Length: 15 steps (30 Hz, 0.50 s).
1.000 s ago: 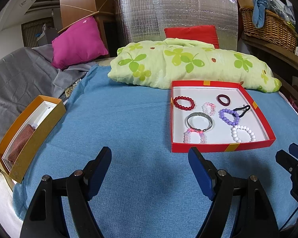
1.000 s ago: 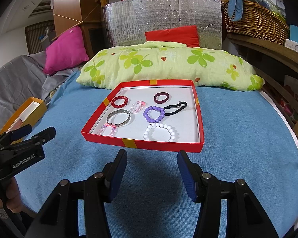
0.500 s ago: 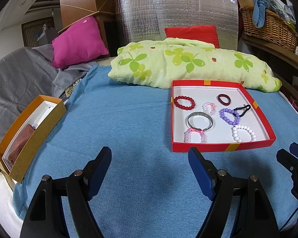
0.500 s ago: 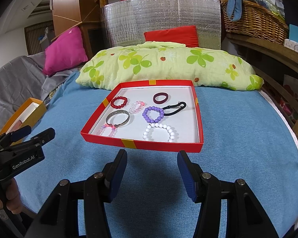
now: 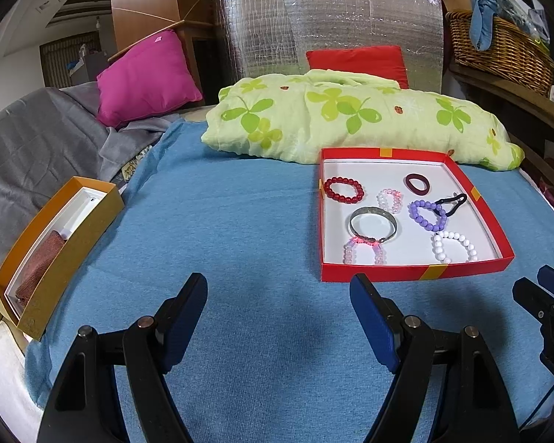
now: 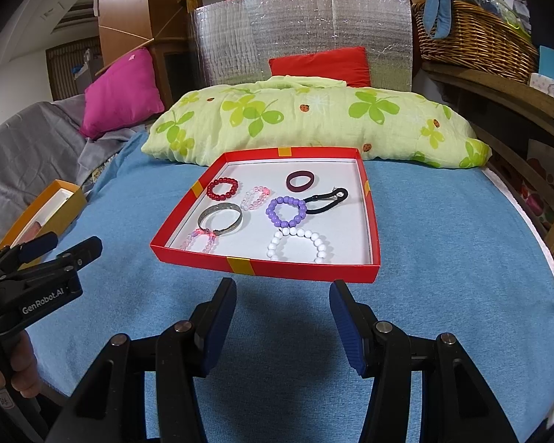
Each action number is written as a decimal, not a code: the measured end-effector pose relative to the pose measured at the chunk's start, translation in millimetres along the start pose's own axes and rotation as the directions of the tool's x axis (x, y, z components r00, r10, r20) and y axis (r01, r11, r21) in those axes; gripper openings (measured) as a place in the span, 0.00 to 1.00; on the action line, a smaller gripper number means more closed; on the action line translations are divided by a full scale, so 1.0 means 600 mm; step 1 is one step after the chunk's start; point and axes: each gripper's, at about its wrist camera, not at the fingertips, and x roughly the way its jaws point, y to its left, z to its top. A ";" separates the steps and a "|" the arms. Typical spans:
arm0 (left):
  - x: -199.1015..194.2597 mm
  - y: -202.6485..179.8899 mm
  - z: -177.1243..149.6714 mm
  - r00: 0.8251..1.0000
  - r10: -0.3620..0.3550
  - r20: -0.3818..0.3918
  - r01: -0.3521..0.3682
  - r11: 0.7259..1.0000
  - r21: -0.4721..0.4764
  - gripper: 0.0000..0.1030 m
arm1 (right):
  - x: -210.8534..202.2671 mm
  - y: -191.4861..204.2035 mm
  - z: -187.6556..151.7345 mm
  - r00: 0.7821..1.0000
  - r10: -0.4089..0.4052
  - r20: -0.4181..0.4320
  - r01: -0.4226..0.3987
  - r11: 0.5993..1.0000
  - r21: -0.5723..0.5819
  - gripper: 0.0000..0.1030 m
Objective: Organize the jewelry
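Observation:
A red tray point(image 5: 413, 271) point(image 6: 266, 270) with a white floor lies on the blue cloth. It holds several bracelets and hair ties: a red bead bracelet point(image 6: 222, 188), a silver bangle point(image 6: 220, 218), a purple bead bracelet point(image 6: 286, 210), a white bead bracelet point(image 6: 297, 245), a black hair tie point(image 6: 327, 198) and a maroon band point(image 6: 300, 181). An orange box point(image 5: 55, 247) point(image 6: 44, 214) with a brown cloth inside sits at the left. My left gripper point(image 5: 279, 310) is open and empty, left of the tray's front. My right gripper point(image 6: 282, 313) is open and empty, just before the tray's front wall.
A green clover-print pillow point(image 5: 351, 122) lies behind the tray, with a pink cushion point(image 5: 147, 77) and grey blanket point(image 5: 29, 147) at the left. A wicker basket point(image 6: 472, 37) stands on a wooden shelf at the right. The bed's edge is near the orange box.
Both grippers have barely moved. The tray sits very slightly farther along in the views. Nothing was taken hold of or let go.

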 end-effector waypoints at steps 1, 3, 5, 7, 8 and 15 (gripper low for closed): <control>0.000 0.000 0.000 1.000 0.001 0.000 -0.001 1.000 0.000 0.78 | 0.000 0.001 -0.001 1.000 0.000 -0.001 0.000 1.000 -0.001 0.55; 0.000 0.000 -0.001 1.000 -0.002 -0.002 0.002 1.000 0.001 0.78 | 0.001 0.002 -0.001 1.000 -0.001 -0.002 0.001 1.000 -0.003 0.55; -0.001 0.001 -0.001 1.000 0.001 -0.002 -0.001 1.000 0.001 0.78 | 0.001 0.003 -0.001 1.000 -0.001 -0.002 0.001 1.000 -0.003 0.55; 0.000 0.001 -0.001 1.000 -0.002 -0.002 0.002 1.000 0.000 0.78 | 0.001 0.003 -0.001 1.000 -0.002 -0.002 0.002 1.000 -0.003 0.55; -0.001 0.001 -0.001 1.000 -0.001 -0.001 0.001 1.000 0.000 0.78 | 0.001 0.003 -0.001 1.000 -0.002 -0.002 0.002 1.000 -0.003 0.55; -0.001 0.002 0.000 1.000 -0.004 -0.002 0.004 1.000 0.001 0.78 | 0.003 0.005 -0.002 1.000 -0.003 -0.005 0.003 1.000 -0.005 0.55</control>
